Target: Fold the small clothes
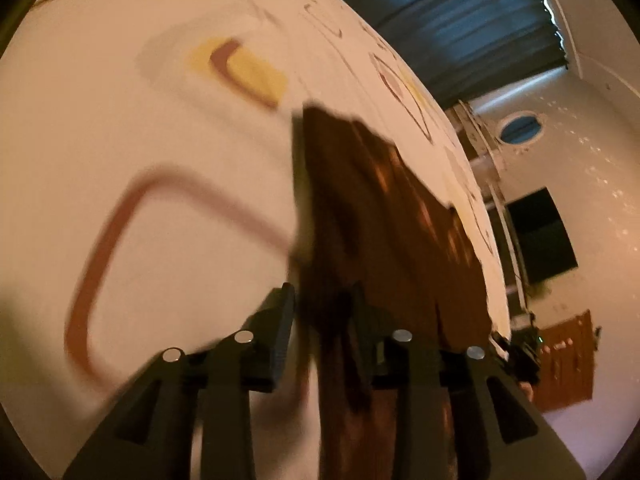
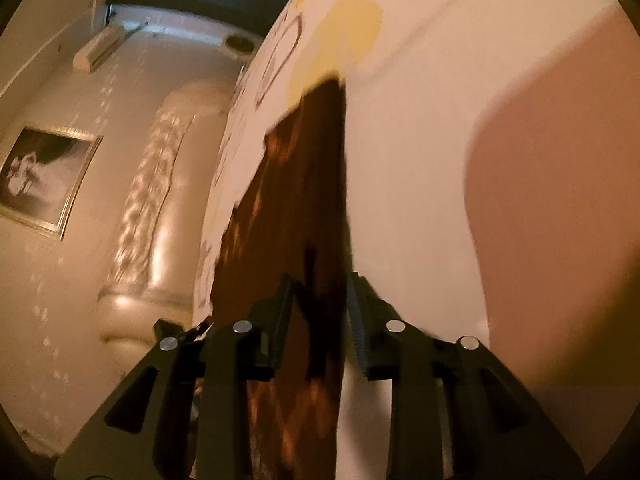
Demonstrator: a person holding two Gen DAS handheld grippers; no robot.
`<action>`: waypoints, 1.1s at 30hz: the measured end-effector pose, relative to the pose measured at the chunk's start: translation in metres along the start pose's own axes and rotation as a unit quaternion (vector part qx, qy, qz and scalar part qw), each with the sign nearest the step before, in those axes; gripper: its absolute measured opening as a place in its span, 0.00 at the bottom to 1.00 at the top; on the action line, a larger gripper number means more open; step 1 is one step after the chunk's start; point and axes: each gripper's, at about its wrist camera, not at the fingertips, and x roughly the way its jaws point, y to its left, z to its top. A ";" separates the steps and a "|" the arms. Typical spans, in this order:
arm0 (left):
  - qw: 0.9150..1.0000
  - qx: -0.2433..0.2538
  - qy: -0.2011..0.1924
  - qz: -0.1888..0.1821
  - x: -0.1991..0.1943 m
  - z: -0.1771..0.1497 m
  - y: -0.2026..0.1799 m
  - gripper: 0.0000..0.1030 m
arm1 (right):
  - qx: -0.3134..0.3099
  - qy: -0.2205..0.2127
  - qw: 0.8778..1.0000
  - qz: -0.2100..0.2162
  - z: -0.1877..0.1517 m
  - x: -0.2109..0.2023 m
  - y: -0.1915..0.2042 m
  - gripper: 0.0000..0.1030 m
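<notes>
Over bedsheet (image 1: 160, 128): both tilted down, fingers (image 1: 284, 312) straddling brown cloth (image 1: 380, 208).

Each tool (image 1: 322, 300) (image 2: 320, 292) is black, with ribbed pads, angular cut-out fingers and round silver pins.

Both views: dim, warm amber light tinting everything. Motion blur is smearing the bedsheet (image 1: 160, 140) print and the brown cloth (image 1: 380, 220); gripper fingers (image 1: 280, 320) are staying sharper. Fisheye bending is curving walls toward the black rim. Small glints are shining on the finger bolts (image 2: 242, 326). A soft shadow is darkening the left view at 8 o'clock.
</notes>
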 end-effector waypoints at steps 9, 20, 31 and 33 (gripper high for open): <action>0.998 0.012 0.037 -0.040 -0.028 -0.068 -0.012 0.46 | -0.077 0.070 0.994 0.022 -0.066 -0.016 0.026 0.51; 0.997 0.012 0.057 -0.048 -0.023 -0.083 -0.012 0.48 | -0.092 0.142 0.984 0.048 -0.114 -0.007 0.026 0.52; 0.994 0.032 0.106 -0.021 -0.012 -0.098 -0.011 0.45 | -0.118 0.203 0.972 0.010 -0.130 0.021 0.029 0.36; 0.994 0.031 0.106 -0.009 -0.013 -0.100 -0.008 0.28 | -0.127 0.209 0.970 -0.002 -0.133 0.028 0.034 0.21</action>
